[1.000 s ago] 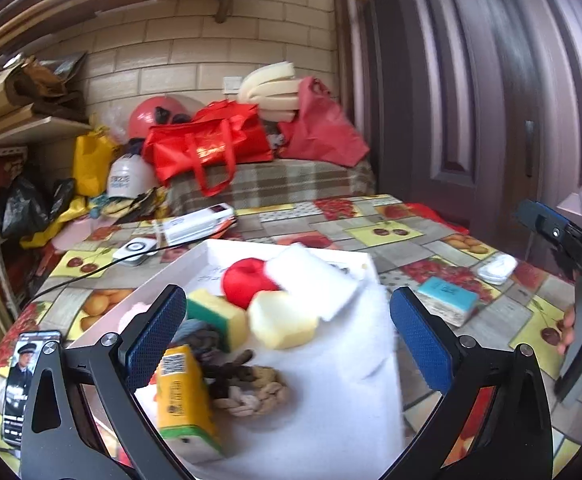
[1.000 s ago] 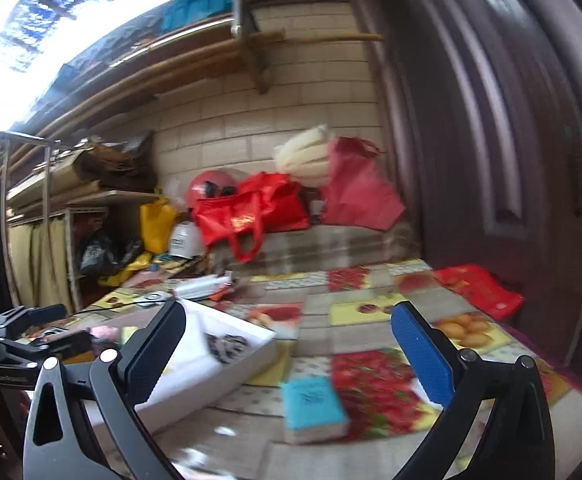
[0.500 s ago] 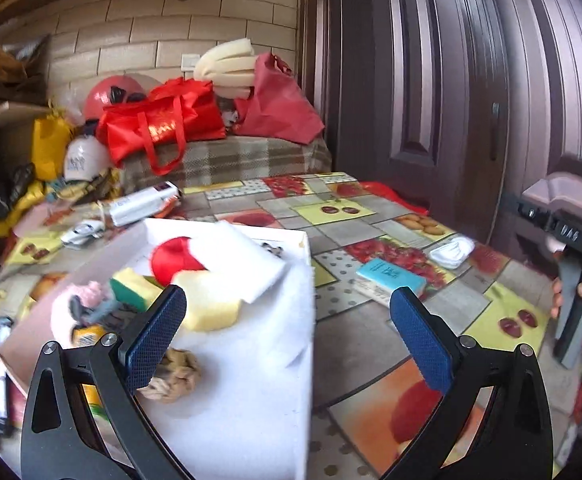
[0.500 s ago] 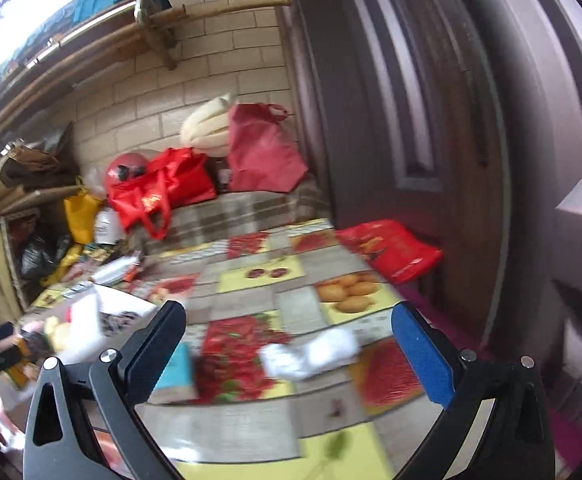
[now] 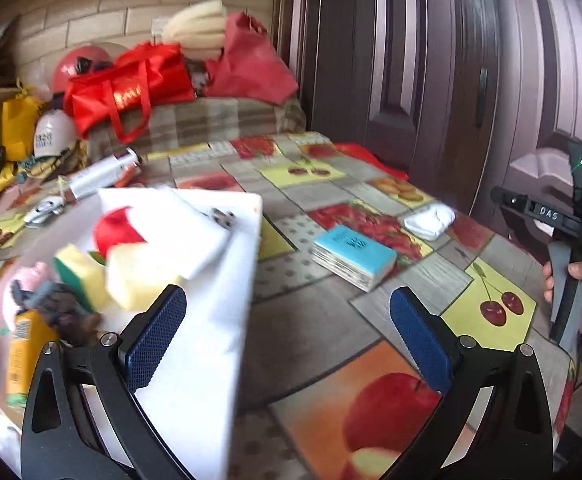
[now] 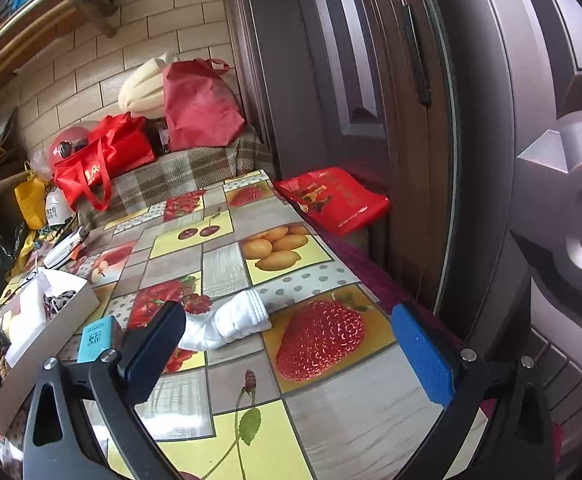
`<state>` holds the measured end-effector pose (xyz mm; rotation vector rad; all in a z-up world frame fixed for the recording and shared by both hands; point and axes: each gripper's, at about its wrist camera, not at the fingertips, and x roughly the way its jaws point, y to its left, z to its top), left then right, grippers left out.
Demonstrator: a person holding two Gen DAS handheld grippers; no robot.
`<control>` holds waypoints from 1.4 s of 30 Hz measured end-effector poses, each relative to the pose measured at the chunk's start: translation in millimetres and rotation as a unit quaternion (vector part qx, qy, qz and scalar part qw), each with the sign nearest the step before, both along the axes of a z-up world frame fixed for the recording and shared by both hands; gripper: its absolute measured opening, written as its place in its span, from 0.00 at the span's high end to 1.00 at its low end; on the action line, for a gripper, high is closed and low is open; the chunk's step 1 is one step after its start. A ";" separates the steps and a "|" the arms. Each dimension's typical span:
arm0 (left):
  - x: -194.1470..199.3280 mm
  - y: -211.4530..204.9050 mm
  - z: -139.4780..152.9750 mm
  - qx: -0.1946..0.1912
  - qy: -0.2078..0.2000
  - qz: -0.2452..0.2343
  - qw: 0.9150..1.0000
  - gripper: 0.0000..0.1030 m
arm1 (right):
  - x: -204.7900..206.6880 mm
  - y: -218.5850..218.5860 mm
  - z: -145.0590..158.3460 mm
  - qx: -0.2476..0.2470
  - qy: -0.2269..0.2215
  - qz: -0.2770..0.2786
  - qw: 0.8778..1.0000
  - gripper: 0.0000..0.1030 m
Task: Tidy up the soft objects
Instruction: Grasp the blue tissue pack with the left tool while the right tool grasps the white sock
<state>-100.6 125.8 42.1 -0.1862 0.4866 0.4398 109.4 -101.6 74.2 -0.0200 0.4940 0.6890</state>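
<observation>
White sock (image 6: 233,320) now faces right hand-held gripper (image 6: 289,340).

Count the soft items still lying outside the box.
1: a white sock on the tablecloth, just ahead of the right gripper. Others may be hidden behind the box.

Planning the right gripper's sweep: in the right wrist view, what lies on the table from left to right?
White box → blue sponge → white sock → red bag, at the table's far right edge.
</observation>
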 end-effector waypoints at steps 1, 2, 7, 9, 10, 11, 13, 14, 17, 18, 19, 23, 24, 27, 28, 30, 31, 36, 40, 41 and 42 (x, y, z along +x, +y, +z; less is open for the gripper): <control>7.3 -2.3 -1.3 -0.002 0.008 0.003 1.000 0.00 | 0.9 2.9 -0.3 -0.003 0.000 0.001 1.000 0.00; 12.9 -3.9 -2.2 -0.004 0.013 0.006 1.000 0.00 | 0.9 3.7 -0.3 -0.005 -0.001 0.002 1.000 0.00; 36.7 -12.4 -6.0 -0.003 0.037 0.007 0.999 0.00 | 4.7 5.9 -1.8 -0.010 0.009 0.007 1.000 0.00; 43.3 -15.3 -7.6 0.000 0.048 0.005 0.999 0.00 | 9.0 4.0 -2.9 -0.005 0.020 0.005 1.000 0.00; 46.7 -16.3 -8.4 0.001 0.054 0.003 0.999 0.00 | 10.5 2.2 -3.0 -0.001 0.025 0.004 1.000 0.00; 50.1 -16.7 -9.8 0.002 0.060 0.002 0.998 0.00 | 12.5 0.1 -3.3 0.004 0.030 0.002 1.000 0.00; 57.1 -16.7 -11.4 0.001 0.070 -0.001 0.998 0.00 | 17.7 -6.1 -4.4 0.020 0.044 -0.002 0.999 0.00; 60.2 -16.4 -12.0 0.000 0.074 -0.001 0.997 0.00 | 20.0 -9.3 -5.2 0.028 0.052 -0.004 0.998 0.00; 74.3 -14.0 -15.7 -0.014 0.087 -0.004 0.996 0.00 | 29.4 -19.8 -9.1 0.051 0.080 -0.019 0.995 0.00; 82.6 -12.0 -17.7 -0.025 0.093 -0.005 0.995 0.00 | 32.1 -22.7 -10.7 0.059 0.088 -0.024 0.994 0.00; 89.0 -10.7 -19.2 -0.035 0.096 -0.008 0.995 0.00 | 34.7 -25.3 -12.5 0.068 0.097 -0.027 0.993 0.00; 121.4 -7.9 -25.2 -0.070 0.108 -0.007 0.992 0.00 | 42.2 -30.5 -18.0 0.085 0.123 -0.031 0.988 0.00; 132.1 -7.6 -25.6 -0.077 0.108 -0.005 0.991 0.00 | 43.1 -30.9 -18.6 0.087 0.127 -0.031 0.988 0.00; 154.1 -5.7 -25.0 -0.084 0.106 0.020 0.991 0.00 | 43.6 -30.5 -19.0 0.084 0.131 -0.030 0.987 0.00; 160.0 -4.5 -25.4 -0.082 0.110 0.030 0.990 0.01 | 42.7 -28.9 -18.6 0.080 0.129 -0.030 0.988 0.00; 173.6 -1.8 -28.9 -0.080 0.129 0.043 0.987 0.23 | 40.8 -25.4 -17.8 0.071 0.125 -0.027 0.989 0.00; 177.7 -1.2 -31.2 -0.079 0.141 0.045 0.986 0.35 | 40.7 -23.6 -17.7 0.065 0.123 -0.026 0.990 0.00; 180.1 -6.0 -34.0 -0.071 0.149 0.007 0.986 0.52 | 36.7 3.5 -19.4 0.015 0.119 0.019 0.993 0.00; 172.4 -7.4 -32.7 -0.073 0.144 -0.011 0.987 0.52 | 23.1 42.0 -16.7 -0.035 0.077 0.081 0.993 0.00; 170.4 -6.0 -32.3 -0.078 0.141 -0.011 0.987 0.52 | 20.6 50.7 -16.0 -0.045 0.065 0.088 0.993 0.00; 166.8 -2.4 -31.7 -0.089 0.134 -0.008 0.987 0.52 | 19.6 56.6 -16.3 -0.054 0.058 0.092 0.993 0.00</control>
